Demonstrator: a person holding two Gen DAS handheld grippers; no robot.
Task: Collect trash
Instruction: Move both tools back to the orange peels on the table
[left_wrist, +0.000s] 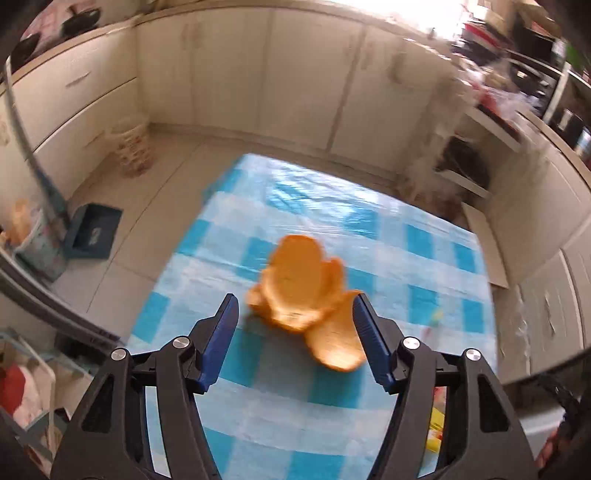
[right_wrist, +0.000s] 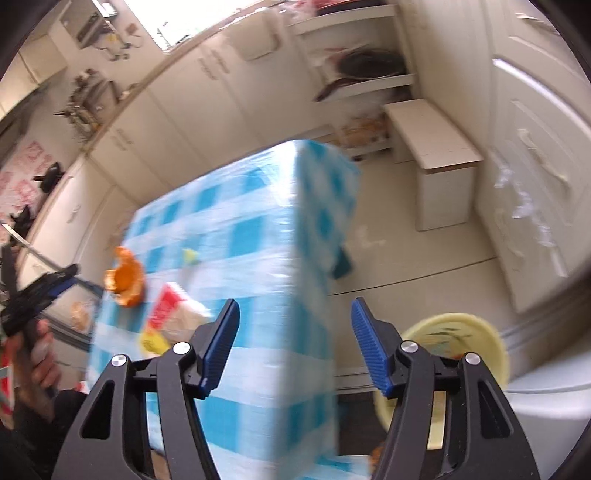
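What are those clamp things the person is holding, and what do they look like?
Each gripper, left and right, has a black plastic frame with triangular cut-outs, round silver bolt heads, and two blue ribbed finger pads. No cables show.

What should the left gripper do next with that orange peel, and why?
Probably ease down and close on the orange peel. The left gripper is open with the peel lying loose on the checked tablecloth between its fingers, not yet pinched.
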